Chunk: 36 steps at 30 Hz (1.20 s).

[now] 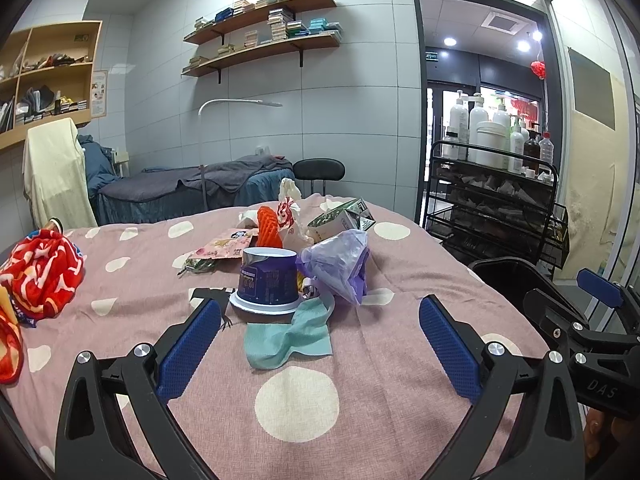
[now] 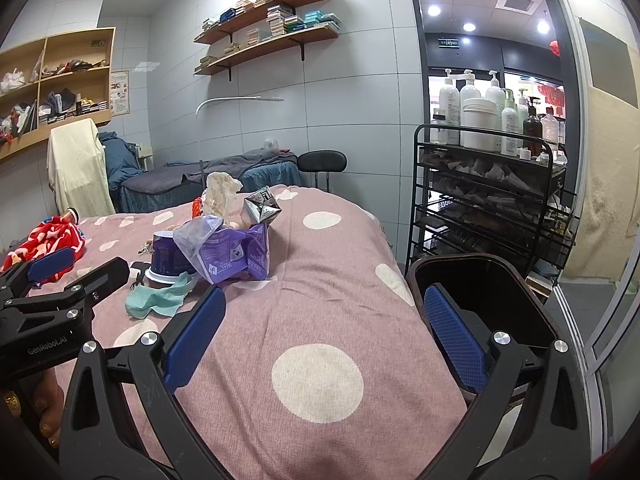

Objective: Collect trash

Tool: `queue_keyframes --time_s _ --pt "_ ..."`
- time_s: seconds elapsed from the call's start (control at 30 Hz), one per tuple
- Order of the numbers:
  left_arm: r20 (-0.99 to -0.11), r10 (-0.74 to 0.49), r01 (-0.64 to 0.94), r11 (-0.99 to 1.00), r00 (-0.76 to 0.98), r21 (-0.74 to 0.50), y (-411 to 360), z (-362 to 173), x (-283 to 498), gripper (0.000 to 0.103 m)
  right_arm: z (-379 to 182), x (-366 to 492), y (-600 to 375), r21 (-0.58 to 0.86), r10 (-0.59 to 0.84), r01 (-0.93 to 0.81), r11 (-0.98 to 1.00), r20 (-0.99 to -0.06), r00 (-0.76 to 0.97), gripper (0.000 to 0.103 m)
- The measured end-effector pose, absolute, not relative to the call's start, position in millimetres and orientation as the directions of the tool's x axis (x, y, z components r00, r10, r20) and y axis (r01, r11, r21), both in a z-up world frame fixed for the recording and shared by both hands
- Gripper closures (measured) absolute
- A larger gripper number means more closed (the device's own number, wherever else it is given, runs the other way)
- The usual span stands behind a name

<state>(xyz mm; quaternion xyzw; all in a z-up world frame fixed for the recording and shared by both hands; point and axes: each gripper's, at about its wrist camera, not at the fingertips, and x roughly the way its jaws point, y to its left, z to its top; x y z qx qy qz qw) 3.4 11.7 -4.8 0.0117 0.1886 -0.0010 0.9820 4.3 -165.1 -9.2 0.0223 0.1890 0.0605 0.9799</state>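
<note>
Covering bed (image 1: 360, 420): pink dotted blanket; dark bin (image 2: 500, 304) beside.

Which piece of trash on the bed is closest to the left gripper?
The crumpled teal cloth, lying right before the open left gripper. The purple cup and purple bag sit behind it.

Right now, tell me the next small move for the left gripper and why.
Probably ease the left gripper forward and down onto the teal cloth. It is open and empty, the cloth is the nearest piece of the trash pile, lying flat on the bedspread, and the dark bin stands beside the bed.
</note>
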Motion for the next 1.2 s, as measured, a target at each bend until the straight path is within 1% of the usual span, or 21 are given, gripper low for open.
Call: queue_keyframes --time_s 0.87,1.0,1.07,1.2 --pt "-0.391 -0.002 0.008 1.0 0.92 0.014 17.8 -11.3 7.3 0.005 -11.3 11.0 -157.4 0.043 0.125 -0.117 0.992 -0.393 0.911 0.005" --pt "-0.433 -0.022 0.028 1.0 0.901 0.008 24.3 -17.4 16.1 0.005 -13.8 21.8 -151.0 0.024 0.144 -0.148 0.989 -0.433 0.89 0.005" --pt "-0.463 -0.014 0.023 1.0 0.887 0.014 32.4 -21.5 24.7 0.005 -15.5 31.5 -146.4 0.03 0.18 -0.187 0.982 -0.465 0.867 0.005" --pt "-0.519 0.019 -0.015 1.0 0.855 0.013 60.0 -26.0 48.4 0.005 -18.2 58.1 -136.4 0.087 0.278 -0.275 0.958 -0.536 0.797 0.005"
